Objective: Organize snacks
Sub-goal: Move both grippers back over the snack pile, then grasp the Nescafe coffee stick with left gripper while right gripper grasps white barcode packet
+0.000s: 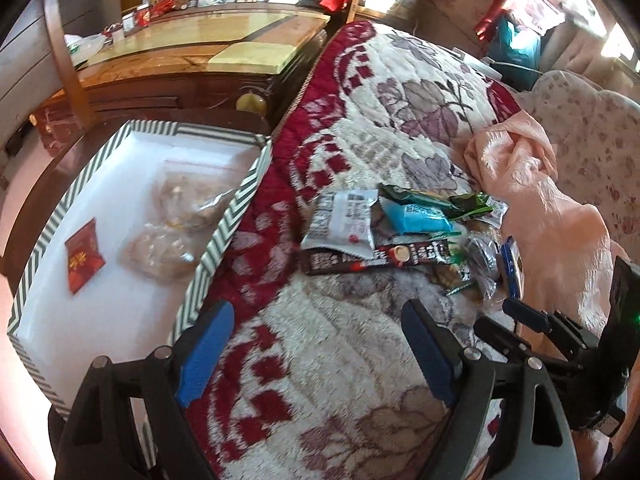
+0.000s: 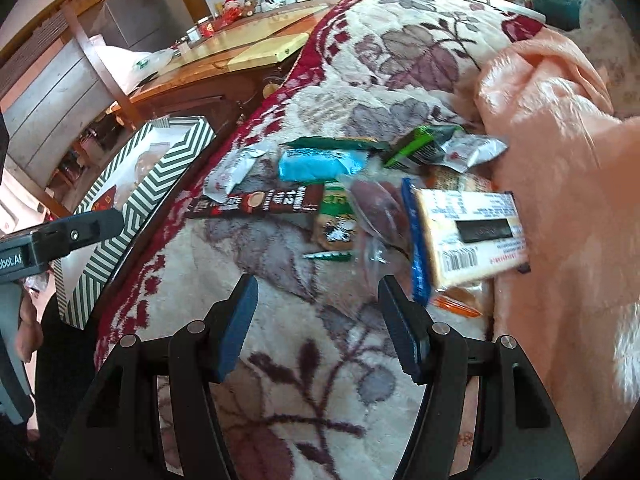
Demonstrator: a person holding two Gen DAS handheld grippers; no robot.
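The snack pile lies on a floral blanket, ahead of both tools and well beyond their tips. The left gripper hangs over bare blanket with its blue pads wide apart and nothing between them; the pile sits up and to the right of it, and the striped box lies just to its left, with the box's corner close beside the left pad. The right gripper is likewise parted over empty blanket, clamped on nothing, with the pile directly ahead and the nearest wrappers just past its right pad.

Inside the box lie a red packet and two clear bags.

In the pile, a dark coffee stick lies with its long axis across the right wrist view, one end toward the box. A light blue packet lies roughly parallel above it. A yellow packet, barcode side up, lies at the pile's right edge against a peach cloth, its long axis across the view and slightly tilted. A silver packet rests on the coffee stick's left end.
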